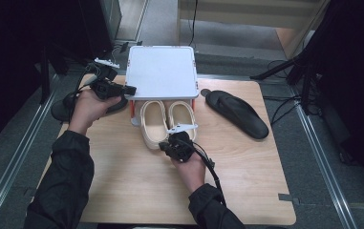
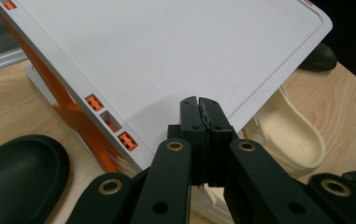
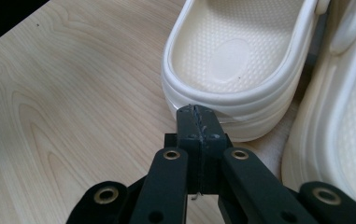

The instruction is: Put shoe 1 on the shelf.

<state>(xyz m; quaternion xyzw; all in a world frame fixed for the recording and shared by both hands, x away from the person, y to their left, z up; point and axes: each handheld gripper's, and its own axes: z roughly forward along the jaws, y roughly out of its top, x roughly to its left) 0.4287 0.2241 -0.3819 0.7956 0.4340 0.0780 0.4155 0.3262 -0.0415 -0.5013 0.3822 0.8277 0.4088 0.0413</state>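
Note:
A white shoe rack (image 1: 160,71) with orange side posts stands at the back of the wooden table (image 1: 246,171). Two cream clogs (image 1: 165,119) lie side by side under it, heels toward me. My left gripper (image 1: 130,89) is shut with nothing in it, its tips (image 2: 201,105) over the rack's top (image 2: 175,51) near the left front corner. My right gripper (image 1: 164,144) is also shut and holds nothing. Its tips (image 3: 196,112) are at the heel rim of the left clog (image 3: 234,65), and the other clog (image 3: 348,116) lies right beside it.
One black sandal (image 1: 239,112) lies on the table right of the rack. A second black sandal (image 2: 21,172) sits at the table's left edge, below my left hand. The near half of the table is bare wood. Dark stands and cables surround the table.

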